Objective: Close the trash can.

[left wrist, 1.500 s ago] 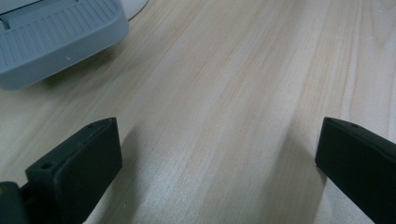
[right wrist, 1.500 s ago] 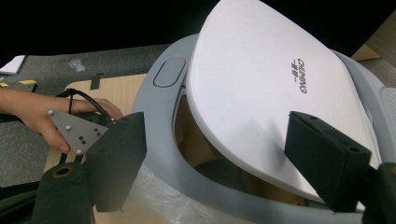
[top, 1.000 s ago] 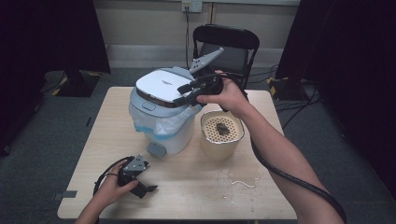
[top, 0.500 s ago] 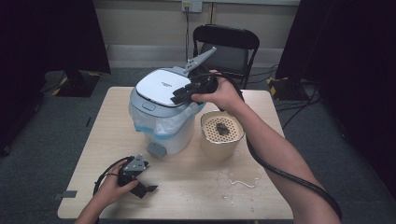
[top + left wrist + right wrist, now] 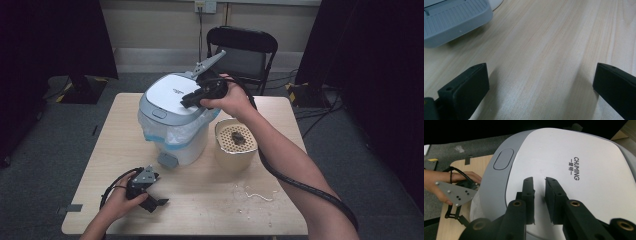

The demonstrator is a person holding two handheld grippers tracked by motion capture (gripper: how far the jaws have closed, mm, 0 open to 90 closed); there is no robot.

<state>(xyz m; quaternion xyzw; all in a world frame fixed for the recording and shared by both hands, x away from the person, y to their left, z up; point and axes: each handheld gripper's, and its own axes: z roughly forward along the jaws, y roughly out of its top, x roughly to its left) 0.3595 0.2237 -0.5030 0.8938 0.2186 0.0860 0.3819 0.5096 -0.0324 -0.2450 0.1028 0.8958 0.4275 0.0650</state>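
Pale wood tabletop (image 5: 210, 200) fills the lower middle of the high view, with dark curtains and grey floor around it. Nearest, at the lower left of that frame, the left claw (image 5: 159, 202) rests on the wood in the person's left hand (image 5: 120, 202); in the left gripper view its jaws stand wide apart with bare wood between them and the bin's grey pedal (image 5: 451, 21) at the upper left. A scrap of white string (image 5: 257, 194) lies at the lower right of centre. Farther in, a round beige tub with a perforated insert (image 5: 235, 145) stands just right of the white pedal bin (image 5: 172, 122), which has a plastic bag liner. The right claw (image 5: 186, 103) sits over the bin's lid (image 5: 574, 170); its jaws have just been closing and now stand nearly together, nothing between them. A black folding chair (image 5: 242, 47) stands behind the tabletop.
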